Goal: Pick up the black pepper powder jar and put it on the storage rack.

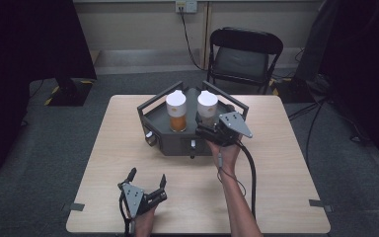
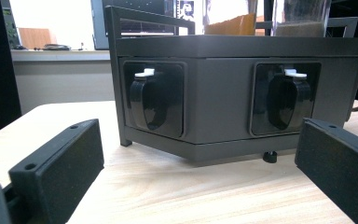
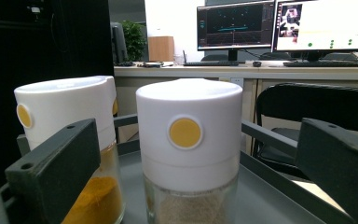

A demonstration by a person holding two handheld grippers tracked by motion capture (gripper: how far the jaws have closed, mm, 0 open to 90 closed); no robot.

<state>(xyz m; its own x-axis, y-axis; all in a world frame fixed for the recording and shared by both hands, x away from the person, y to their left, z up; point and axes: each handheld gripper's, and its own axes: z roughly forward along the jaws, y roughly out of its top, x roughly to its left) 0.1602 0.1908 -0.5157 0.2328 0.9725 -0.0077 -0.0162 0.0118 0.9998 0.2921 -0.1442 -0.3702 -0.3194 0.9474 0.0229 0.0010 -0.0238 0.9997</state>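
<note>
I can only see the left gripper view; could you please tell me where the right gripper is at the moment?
Observer: The right gripper is up at the dark tray, just in front of the right-hand jar.
Operator: Thank you. Has it closed on that jar?
Observer: No. In the right gripper view its jaws stand open on either side of the jar, apart from it.
</note>
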